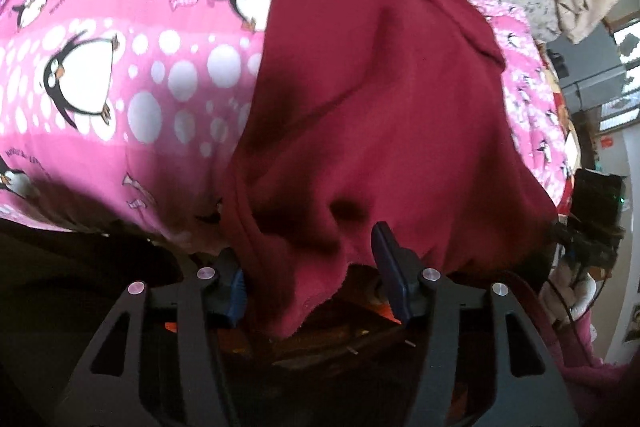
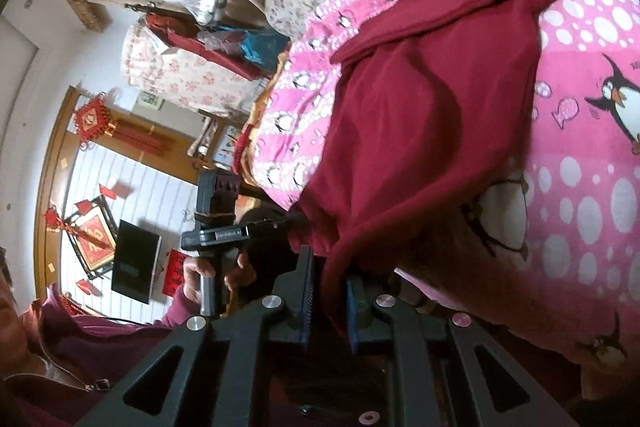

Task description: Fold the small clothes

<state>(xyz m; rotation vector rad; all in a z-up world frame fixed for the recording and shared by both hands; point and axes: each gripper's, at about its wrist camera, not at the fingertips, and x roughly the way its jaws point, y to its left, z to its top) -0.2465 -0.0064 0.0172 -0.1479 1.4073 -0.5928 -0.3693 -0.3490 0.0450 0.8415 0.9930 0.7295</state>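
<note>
Two grippers work one dark red garment [image 1: 360,115], which lies on a pink penguin blanket [image 1: 100,75].

Left wrist view: the left gripper [image 1: 312,283] sits at six o'clock with its jaws spread. A fold of the garment's near hem hangs between them, and the blue pads [image 1: 390,267] do not press on it, so the cloth is released. The garment runs up toward twelve o'clock, rumpled, with a raised crease through the middle. Blanket shows at nine o'clock and again along three o'clock.

Right wrist view: the right gripper [image 2: 328,303] at six o'clock is clenched on an edge of the garment, the cloth pinched between its pads. The garment stretches away to one o'clock. At eight o'clock a person's hand [image 2: 216,275] holds the other tool's handle.

Judging by this, one fold has just been laid down on the left side while the right corner is held. Next the right side probably needs carrying over and setting down, then smoothing of that crease.
</note>
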